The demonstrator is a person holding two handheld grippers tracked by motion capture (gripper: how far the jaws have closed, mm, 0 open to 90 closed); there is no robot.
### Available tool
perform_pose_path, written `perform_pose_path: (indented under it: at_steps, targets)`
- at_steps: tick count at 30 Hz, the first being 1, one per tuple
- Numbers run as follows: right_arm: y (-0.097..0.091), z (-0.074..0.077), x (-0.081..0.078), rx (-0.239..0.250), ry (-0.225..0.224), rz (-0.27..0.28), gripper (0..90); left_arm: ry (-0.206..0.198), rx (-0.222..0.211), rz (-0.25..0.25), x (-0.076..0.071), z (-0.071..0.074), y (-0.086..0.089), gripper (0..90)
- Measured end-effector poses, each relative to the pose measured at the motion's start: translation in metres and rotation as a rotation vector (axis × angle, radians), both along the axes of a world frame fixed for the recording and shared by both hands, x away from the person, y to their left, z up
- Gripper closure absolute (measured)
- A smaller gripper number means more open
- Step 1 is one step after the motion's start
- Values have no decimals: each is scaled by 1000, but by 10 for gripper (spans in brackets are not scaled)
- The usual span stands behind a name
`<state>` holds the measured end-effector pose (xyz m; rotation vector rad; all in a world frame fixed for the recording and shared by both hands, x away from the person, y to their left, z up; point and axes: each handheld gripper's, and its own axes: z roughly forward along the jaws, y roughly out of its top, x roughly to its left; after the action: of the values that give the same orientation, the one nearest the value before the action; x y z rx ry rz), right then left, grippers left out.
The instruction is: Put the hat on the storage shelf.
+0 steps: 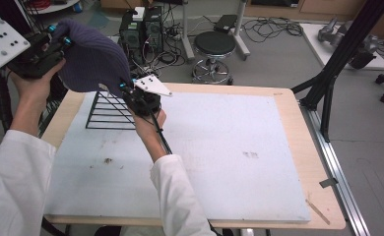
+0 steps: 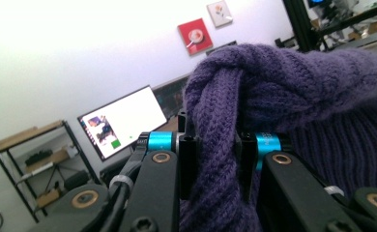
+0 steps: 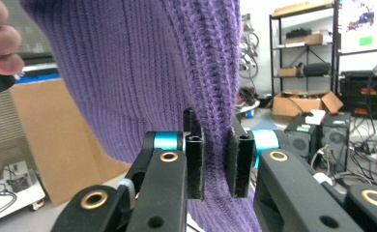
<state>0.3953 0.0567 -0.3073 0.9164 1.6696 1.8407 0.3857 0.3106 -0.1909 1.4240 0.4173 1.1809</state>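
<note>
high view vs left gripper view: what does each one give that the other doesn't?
High view: the black wire rack standing on the white table mat, under the hat; the right gripper pinching the hat's lower edge; both white sleeves.

Left gripper view: the left gripper with its pads clamped on a bunched fold of knit, plus a lit monitor and wall pictures behind.

Both: the purple knit hat, held up off the table.

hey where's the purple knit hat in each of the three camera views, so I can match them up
High view: the purple knit hat is at upper left, stretched between the left gripper and right gripper, above the black wire rack.
Left gripper view: centre and right, bunched between the jaws.
Right gripper view: hanging from the top, its edge pinched.
Shared landmark: the hat's ribbed knit.
</note>
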Motion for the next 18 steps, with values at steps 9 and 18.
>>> perform_pose_path:
  at_steps: [9,18]
  targets:
    - [9,-17,12,-16,60,-6,814,37,-7,33,7,-24,9,777]
    - [22,-33,11,-52,72,-2,814,67,-4,44,4,-41,16,776]
